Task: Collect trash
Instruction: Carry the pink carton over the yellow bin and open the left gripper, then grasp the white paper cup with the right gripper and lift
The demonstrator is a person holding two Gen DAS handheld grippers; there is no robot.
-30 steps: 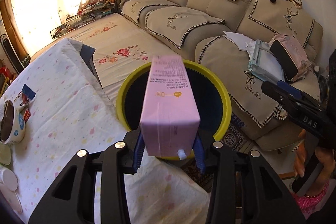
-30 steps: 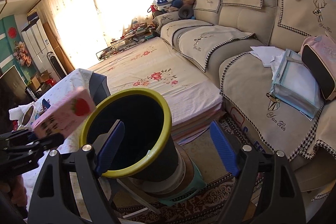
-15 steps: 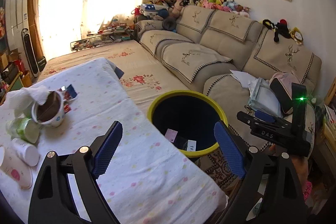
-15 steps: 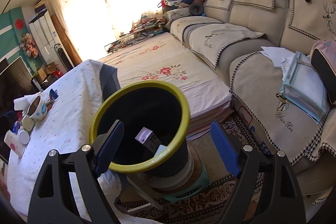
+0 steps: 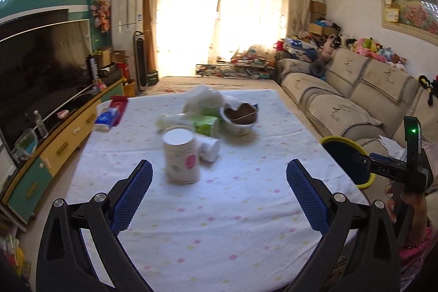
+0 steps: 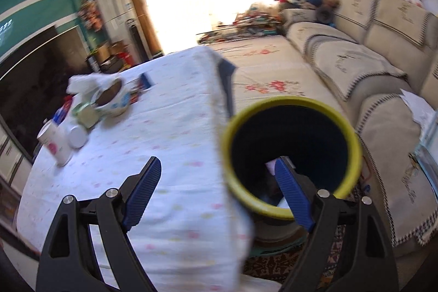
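Trash heaped at the bench's far middle, both tongs over the cloth with nothing in them.

A television (image 5: 41,67) stands off the bench's (image 5: 219,223) left edge. Toward the far-left corner lies a blue packet (image 5: 105,119) on a red box. The left tongs (image 5: 219,196) are opening, their blue pads wide apart and bare, with a white paper cup (image 5: 180,155) standing just beyond them. Behind it, close together, lie a smaller cup on its side (image 5: 209,148), a green-and-white carton (image 5: 205,125), a bowl with a brown inside (image 5: 239,118) and a crumpled white bag (image 5: 202,97). Off the near-right corner stands the yellow-rimmed bin (image 6: 290,152), a pale carton (image 6: 271,166) down inside it. The right tongs (image 6: 219,190) are spread and hold nothing, straddling the bench's right edge and the bin's rim.
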